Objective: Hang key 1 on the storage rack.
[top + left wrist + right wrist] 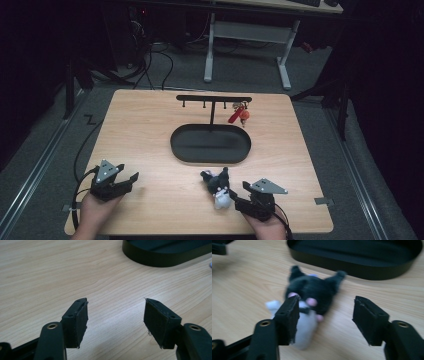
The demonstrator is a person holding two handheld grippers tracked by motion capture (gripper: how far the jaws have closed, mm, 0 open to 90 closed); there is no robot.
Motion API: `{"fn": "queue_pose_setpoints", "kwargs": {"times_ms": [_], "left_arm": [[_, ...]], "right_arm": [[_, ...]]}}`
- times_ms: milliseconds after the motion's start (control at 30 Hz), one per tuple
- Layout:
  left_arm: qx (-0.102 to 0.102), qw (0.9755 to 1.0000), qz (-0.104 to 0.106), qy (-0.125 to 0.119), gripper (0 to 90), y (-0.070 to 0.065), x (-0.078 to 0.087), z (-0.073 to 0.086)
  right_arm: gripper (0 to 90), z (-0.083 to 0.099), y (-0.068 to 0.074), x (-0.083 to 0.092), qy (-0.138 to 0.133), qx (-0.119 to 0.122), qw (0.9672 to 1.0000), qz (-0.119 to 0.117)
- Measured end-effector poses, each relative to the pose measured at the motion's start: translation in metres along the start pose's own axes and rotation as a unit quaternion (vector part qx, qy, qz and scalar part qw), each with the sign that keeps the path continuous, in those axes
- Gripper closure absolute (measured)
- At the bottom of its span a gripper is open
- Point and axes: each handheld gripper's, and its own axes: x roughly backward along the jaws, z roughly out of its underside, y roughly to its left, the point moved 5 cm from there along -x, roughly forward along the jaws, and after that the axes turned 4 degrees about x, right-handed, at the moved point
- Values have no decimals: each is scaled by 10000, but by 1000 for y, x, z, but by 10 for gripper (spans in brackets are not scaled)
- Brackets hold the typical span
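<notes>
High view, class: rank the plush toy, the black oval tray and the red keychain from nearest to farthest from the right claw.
1. Plush toy: on the table just left of the right claw, which stands open.
2. Black oval tray: mid-table, beyond the toy.
3. Red keychain: hanging at the right end of the hook rack, behind the tray.
</notes>
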Motion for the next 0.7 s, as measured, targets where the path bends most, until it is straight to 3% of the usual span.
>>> {"fn": "queue_pose_setpoints", "kwargs": {"times_ms": [67, 100, 133, 167, 267, 300, 433, 500, 700], "left_arm": [[-21, 10000, 1, 7, 361, -1, -1, 0], [-47, 10000, 3, 29, 361, -2, -3, 0], [-47, 10000, 3, 29, 361, -2, -3, 0], [-70, 10000, -2, 36, 361, -3, -4, 1], [-120, 9999, -25, 60, 361, -4, -5, 1], [-119, 9999, -30, 52, 361, -3, -5, 1], [-115, 9999, -31, 55, 361, -2, -4, 2], [-106, 9999, -20, 66, 361, -1, -4, 4], [-79, 9999, 66, 27, 364, 0, -5, 2]], "right_arm": [[318, -4, 11, -3, -14, 105, 9999, -110], [273, -7, 21, -7, -32, 123, 9995, -273], [273, -7, 21, -7, -32, 123, 9995, -273], [251, -7, 28, -13, 58, 74, 9990, -426], [250, -4, 31, -21, 166, 192, 9990, -363], [291, 1, 29, -30, 372, 232, 9988, -231], [383, 7, 23, -34, 563, 241, 9981, -100], [447, 9, 16, -31, 605, 113, 9981, -50], [463, 18, -19, -8, 621, -118, 9972, 410]]}}
